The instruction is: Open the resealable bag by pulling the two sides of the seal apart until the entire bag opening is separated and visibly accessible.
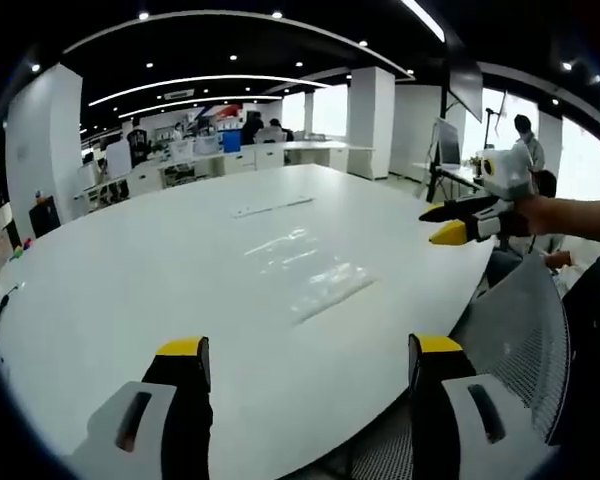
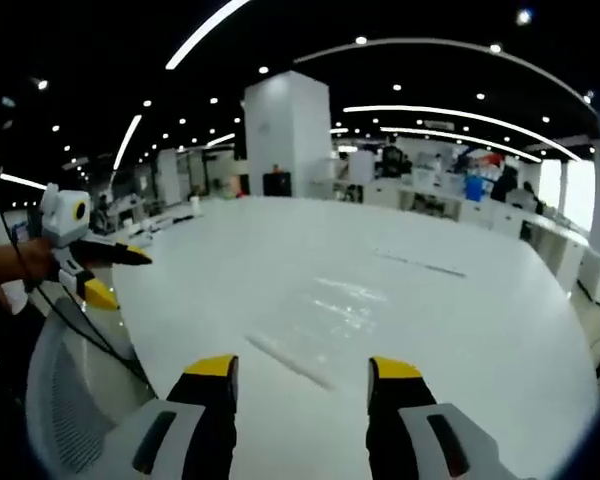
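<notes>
Fingers of left gripper and right gripper spread wide, empty, low in frame, hovering short of flat, sealed resealable bag mid-surface, poised to grasp.

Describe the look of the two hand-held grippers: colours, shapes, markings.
Both match. The left hand-held gripper has two black jaws capped with yellow tips, set on pale grey housings, each with a dark slot. The right hand-held gripper is built the same; seen from the left gripper view, its jaws taper to points below a white body.

Left gripper gapes above the white table; clear resealable bag lies flat, right gripper beyond
</notes>
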